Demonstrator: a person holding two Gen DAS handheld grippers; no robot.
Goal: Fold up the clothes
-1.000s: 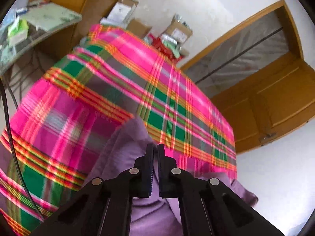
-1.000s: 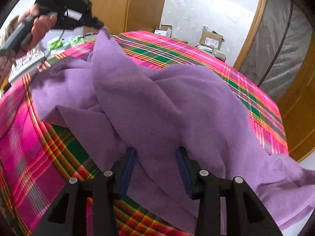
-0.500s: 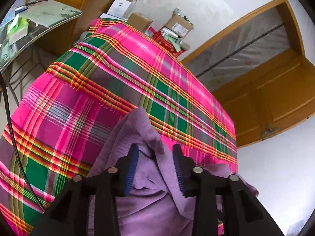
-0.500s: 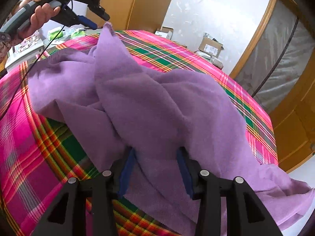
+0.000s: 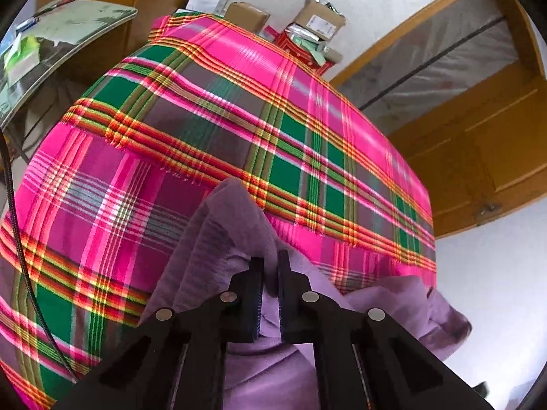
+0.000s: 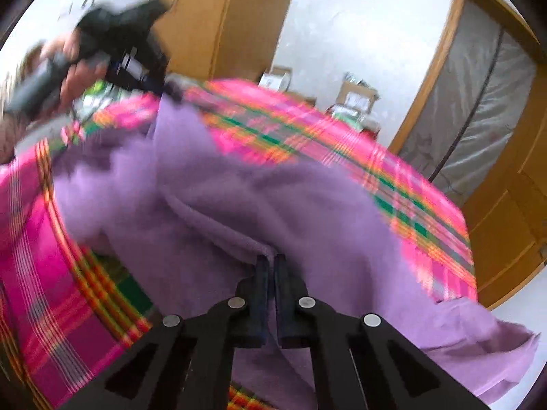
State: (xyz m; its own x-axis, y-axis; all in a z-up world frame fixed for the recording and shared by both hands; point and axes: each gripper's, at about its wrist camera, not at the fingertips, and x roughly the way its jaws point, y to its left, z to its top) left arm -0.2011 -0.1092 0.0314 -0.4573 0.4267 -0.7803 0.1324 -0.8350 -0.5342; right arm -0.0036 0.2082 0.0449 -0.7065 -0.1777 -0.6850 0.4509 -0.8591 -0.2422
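Both grippers' jaws pinch folds of the rumpled purple fleece garment [image 6: 307, 205] lying on the plaid tablecloth [image 5: 171, 143].

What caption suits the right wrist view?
Right hand-held gripper shut on purple garment over plaid tablecloth, left hand-held gripper lifting its far edge.

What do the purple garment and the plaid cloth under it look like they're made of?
Purple garment: looks like soft fleece or brushed knit; matte, fuzzy surface, thick rounded folds. Plaid cloth: a thin woven fabric, perhaps cotton or a synthetic; crisp woven-in stripes, slight sheen, lying smooth. Neither fibre is certain from the look alone.
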